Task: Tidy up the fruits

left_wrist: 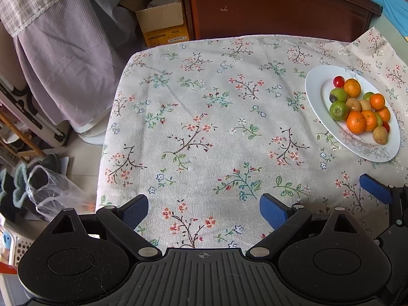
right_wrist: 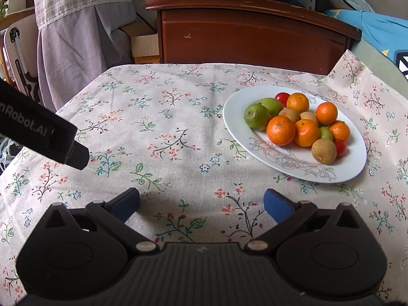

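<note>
A white oval plate (right_wrist: 352, 170) sits on the right side of the flowered tablecloth; it also shows in the left wrist view (left_wrist: 313, 89). It holds a pile of fruit: several oranges (right_wrist: 280, 130), green fruits (right_wrist: 256, 116), brown kiwis (right_wrist: 323, 151) and red cherry tomatoes (right_wrist: 281, 97). My right gripper (right_wrist: 201, 205) is open and empty, low over the cloth, near and left of the plate. My left gripper (left_wrist: 204, 211) is open and empty over the cloth's near left part, far from the plate.
The flowered tablecloth (left_wrist: 204, 117) covers the table. A brown wooden cabinet (right_wrist: 255, 35) stands behind the far edge. A cardboard box (left_wrist: 163, 23) and a draped checked cloth (left_wrist: 63, 51) are at far left. A plastic bag (left_wrist: 51, 193) lies on the floor left of the table.
</note>
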`<state>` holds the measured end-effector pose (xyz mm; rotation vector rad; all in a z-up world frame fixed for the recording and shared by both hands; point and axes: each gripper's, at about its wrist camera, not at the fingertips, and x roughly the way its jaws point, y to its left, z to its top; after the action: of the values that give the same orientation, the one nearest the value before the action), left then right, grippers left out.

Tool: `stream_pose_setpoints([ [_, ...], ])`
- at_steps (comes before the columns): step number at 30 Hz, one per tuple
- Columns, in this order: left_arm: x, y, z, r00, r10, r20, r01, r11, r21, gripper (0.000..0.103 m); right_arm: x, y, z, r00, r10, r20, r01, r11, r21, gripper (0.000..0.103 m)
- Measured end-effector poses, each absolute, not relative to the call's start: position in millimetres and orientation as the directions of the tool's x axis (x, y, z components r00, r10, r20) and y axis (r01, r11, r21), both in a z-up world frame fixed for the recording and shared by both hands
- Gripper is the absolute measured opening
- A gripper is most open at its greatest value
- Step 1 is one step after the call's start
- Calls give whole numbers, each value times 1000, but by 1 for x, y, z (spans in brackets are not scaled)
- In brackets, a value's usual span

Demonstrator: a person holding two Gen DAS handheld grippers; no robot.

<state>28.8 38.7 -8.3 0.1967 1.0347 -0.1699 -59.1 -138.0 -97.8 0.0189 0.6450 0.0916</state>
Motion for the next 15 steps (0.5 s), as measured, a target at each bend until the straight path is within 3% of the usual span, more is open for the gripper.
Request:
stream_pose_setpoints([
  [15,43,39,-30,477,1,-879,214,970,117,96,-59,-138,-98,796,91,-599,-79,996,46,102],
])
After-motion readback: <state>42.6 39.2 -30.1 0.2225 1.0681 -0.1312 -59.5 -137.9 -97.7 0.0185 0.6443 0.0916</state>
